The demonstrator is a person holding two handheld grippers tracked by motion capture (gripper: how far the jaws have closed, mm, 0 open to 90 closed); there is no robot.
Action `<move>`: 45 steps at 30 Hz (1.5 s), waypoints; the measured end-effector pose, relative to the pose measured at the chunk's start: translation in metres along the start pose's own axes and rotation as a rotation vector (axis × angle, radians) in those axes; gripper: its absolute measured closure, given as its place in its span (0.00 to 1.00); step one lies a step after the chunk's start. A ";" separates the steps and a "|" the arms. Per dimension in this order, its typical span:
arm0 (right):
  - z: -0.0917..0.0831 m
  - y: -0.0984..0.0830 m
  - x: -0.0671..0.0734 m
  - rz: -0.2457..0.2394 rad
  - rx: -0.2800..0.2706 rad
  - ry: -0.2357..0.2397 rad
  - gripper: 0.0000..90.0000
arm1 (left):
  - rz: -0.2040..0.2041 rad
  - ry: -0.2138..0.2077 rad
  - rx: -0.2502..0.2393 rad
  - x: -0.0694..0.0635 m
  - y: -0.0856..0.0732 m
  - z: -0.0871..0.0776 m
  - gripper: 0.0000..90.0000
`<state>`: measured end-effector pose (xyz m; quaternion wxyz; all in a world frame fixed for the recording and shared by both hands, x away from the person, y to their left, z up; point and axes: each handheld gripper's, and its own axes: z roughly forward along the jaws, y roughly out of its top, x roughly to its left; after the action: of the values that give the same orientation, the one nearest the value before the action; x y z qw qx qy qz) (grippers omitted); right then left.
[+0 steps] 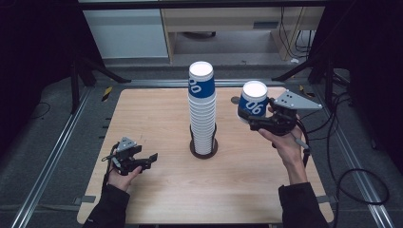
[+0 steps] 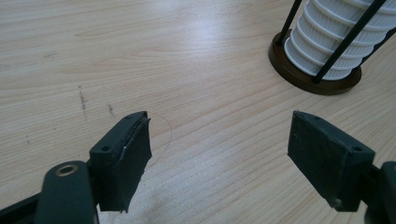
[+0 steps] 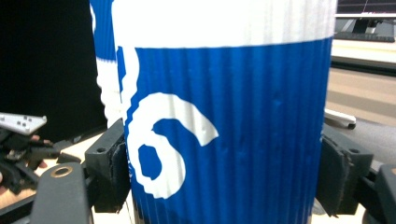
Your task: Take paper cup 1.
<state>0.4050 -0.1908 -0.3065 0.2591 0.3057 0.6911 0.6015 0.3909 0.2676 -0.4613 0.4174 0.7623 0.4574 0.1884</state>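
A tall stack of blue-and-white paper cups point(image 1: 203, 111) stands in a round brown holder point(image 1: 204, 149) at the table's middle; its base point(image 2: 322, 51) also appears in the left gripper view. My right gripper point(image 1: 248, 115) is shut on a single blue-and-white cup point(image 1: 253, 102), held in the air to the right of the stack. In the right gripper view that cup point(image 3: 224, 121) sits between both pads, with the stack point(image 3: 105, 65) behind it. My left gripper point(image 1: 153, 158) rests low at the table's front left, open, with bare wood between its jaws point(image 2: 219, 158).
The wooden table point(image 1: 157, 118) has metal rails along both sides. Black cables point(image 1: 351, 175) trail over the floor at the right. A small dark disc point(image 1: 235, 100) lies on the table behind the held cup.
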 end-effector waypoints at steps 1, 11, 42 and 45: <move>-0.001 -0.005 0.000 0.001 0.007 0.001 0.23 | 0.000 -0.001 0.000 0.000 0.000 0.000 0.23; -0.005 -0.035 -0.001 0.013 0.050 0.024 0.23 | 0.002 -0.003 0.002 -0.003 0.001 0.001 0.24; -0.004 -0.095 0.015 -0.087 0.241 0.191 0.23 | 0.092 -0.099 0.013 -0.027 0.010 -0.002 0.27; 0.000 -0.097 0.021 -0.107 0.266 0.242 0.23 | 0.104 -0.112 0.014 -0.030 0.011 -0.002 0.26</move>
<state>0.3803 -0.1842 -0.4026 0.1631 0.2253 0.8060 0.5226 0.3798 0.2404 -0.4486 0.4267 0.7972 0.3943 0.1639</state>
